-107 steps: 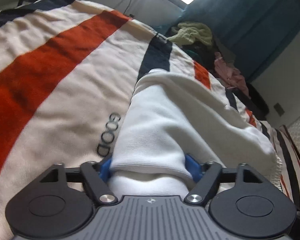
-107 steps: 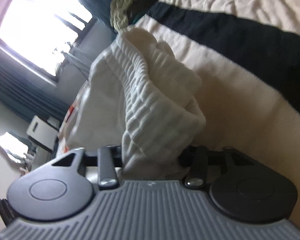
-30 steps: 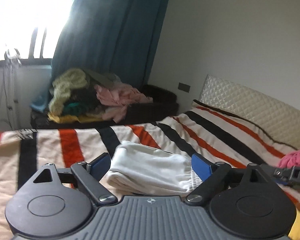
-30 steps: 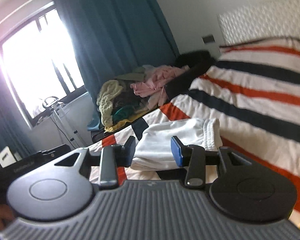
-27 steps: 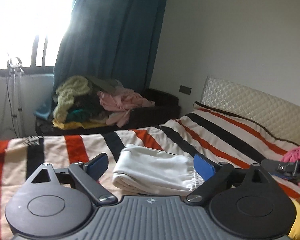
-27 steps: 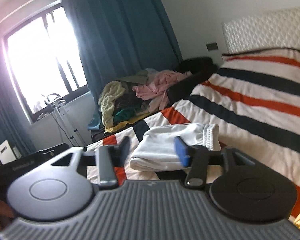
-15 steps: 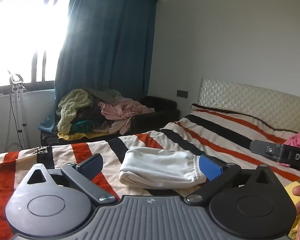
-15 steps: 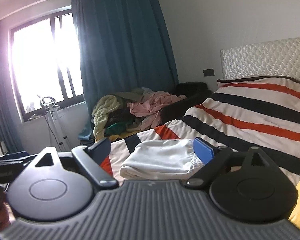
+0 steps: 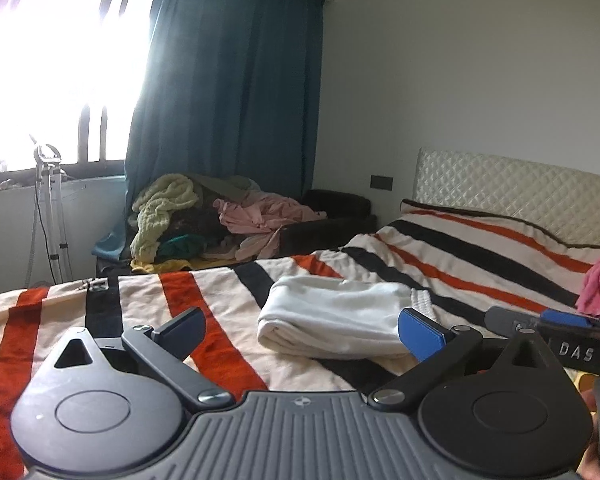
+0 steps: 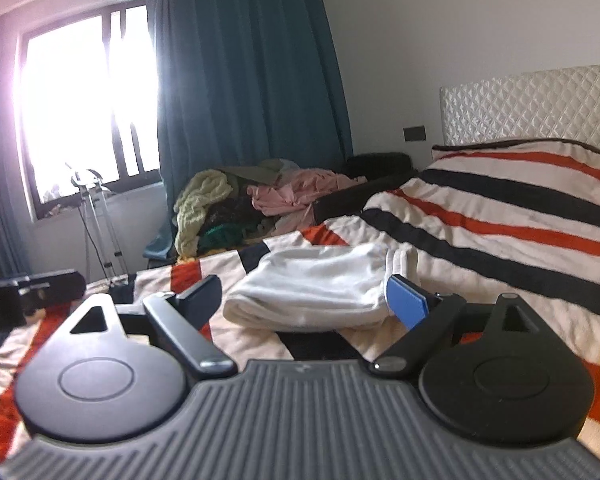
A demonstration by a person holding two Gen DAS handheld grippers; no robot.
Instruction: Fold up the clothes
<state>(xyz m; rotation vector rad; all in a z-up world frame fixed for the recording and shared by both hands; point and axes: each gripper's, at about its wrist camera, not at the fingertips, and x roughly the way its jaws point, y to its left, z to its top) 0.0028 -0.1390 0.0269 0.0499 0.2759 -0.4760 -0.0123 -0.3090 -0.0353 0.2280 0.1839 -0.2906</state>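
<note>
Both hand-held grippers hang wide open and empty above the bed: the left hand-held gripper [image 9: 302, 328] and the right hand-held gripper [image 10: 306, 294]. Just beyond them a folded white garment [image 9: 334, 316] lies on the striped blanket [image 9: 140, 300]. Farther off, a clothes pile [image 9: 220, 216] sits before the curtain [image 9: 228, 92].

Folded garment [image 9: 336, 316] lies on the bed blanket [image 9: 60, 312], ahead of your left gripper [image 9: 300, 330] and right gripper [image 10: 304, 294], both held apart from it with fingers spread wide. Headboard [image 9: 512, 188] at far right. Clothes pile [image 9: 220, 216] behind the bed, before the curtain [image 9: 228, 92]; window [image 9: 60, 80] to its left.
</note>
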